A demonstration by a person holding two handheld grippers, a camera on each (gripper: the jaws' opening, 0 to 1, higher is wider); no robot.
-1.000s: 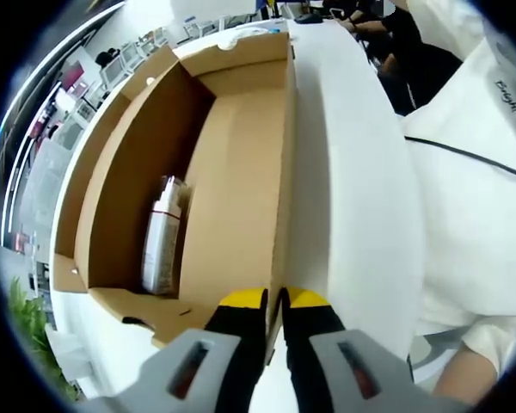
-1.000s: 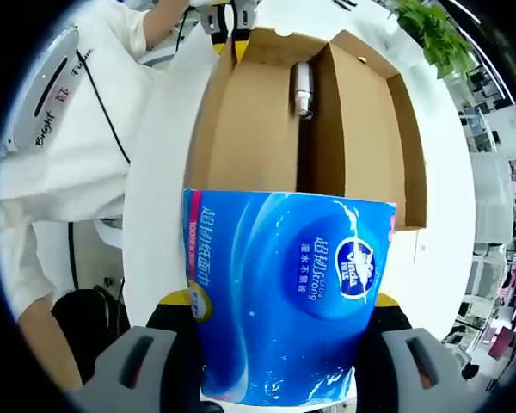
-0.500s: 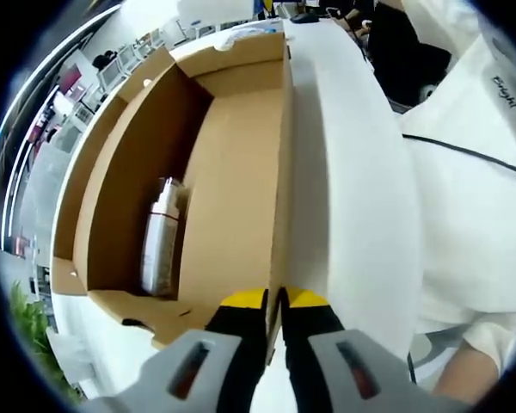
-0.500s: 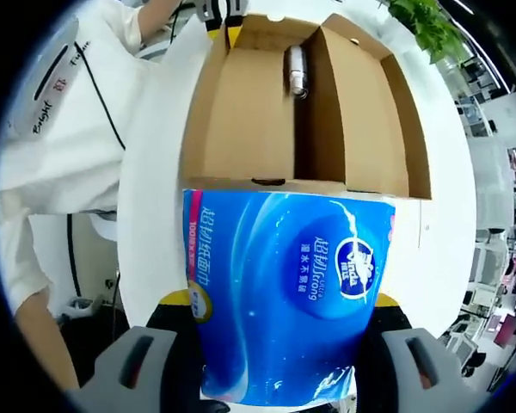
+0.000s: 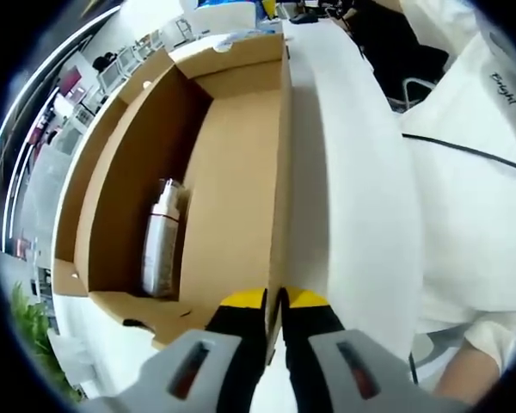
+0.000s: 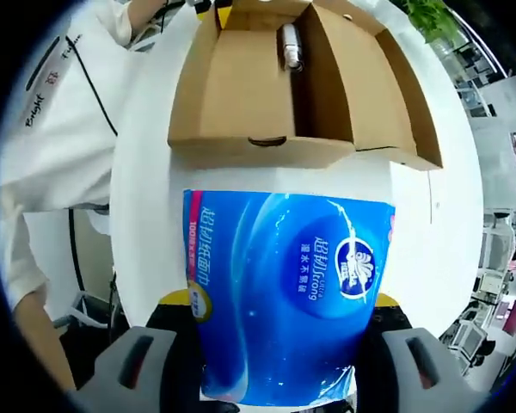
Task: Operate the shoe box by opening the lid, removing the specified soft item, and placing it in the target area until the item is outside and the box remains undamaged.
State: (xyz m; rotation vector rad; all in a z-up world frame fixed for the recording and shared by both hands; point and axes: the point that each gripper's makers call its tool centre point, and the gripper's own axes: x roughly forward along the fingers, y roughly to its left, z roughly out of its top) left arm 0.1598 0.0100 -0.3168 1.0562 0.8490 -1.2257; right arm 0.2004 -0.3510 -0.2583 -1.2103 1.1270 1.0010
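White surface carries one open cardboard box, its lid folded out flat beside it, and the box looks undamaged. The left claw has its jaws pressed together on the box's near wall edge, steadying it. The right claw is clamped on one blue tissue pack, the soft item, which hangs clear of the box and above bare surface, so the removal step looks done and placing is in hand. The next move, as I judge it, calls for lowering the pack onto the target area, which I cannot pick out, and then parting the jaws without dragging the pack back against the box. One white bottle lies inside the box along its wall. Counted: one box, one pack, one bottle, two claws.
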